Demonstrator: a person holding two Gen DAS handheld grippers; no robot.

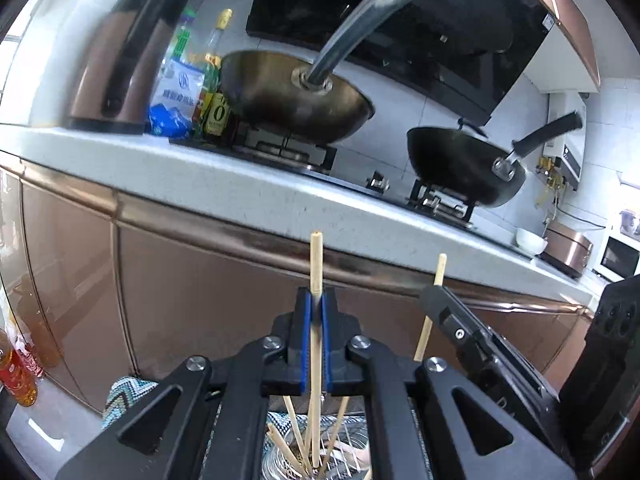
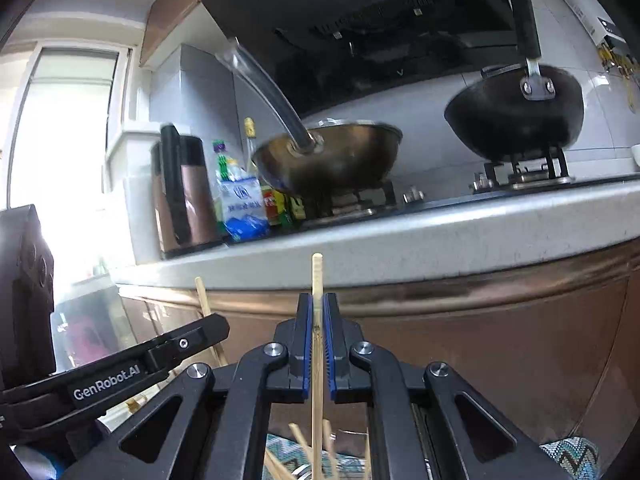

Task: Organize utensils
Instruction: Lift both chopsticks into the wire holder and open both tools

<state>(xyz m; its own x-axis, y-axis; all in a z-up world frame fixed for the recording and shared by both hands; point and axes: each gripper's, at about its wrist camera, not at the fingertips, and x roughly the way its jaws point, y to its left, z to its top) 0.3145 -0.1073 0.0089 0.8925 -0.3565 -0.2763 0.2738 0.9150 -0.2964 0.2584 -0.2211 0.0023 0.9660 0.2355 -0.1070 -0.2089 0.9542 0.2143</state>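
A: Bamboo: the left hand-held gripper (image 1: 316, 300) was clenched on one chopstick (image 1: 316, 264), above the metal basket (image 1: 344, 440) of loose sticks.

B: The right hand-held gripper (image 2: 317, 304) clamped another chopstick (image 2: 317, 276) above that basket; I'd lift both straight, clear of the rest.

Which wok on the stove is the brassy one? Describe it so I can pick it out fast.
Find the grey countertop and the stove on it. Two woks stand on the burners; the brassy wok is next to the oil bottles and copper kettle. Its handle is shiny metal, whereas the black wok has a black grip.
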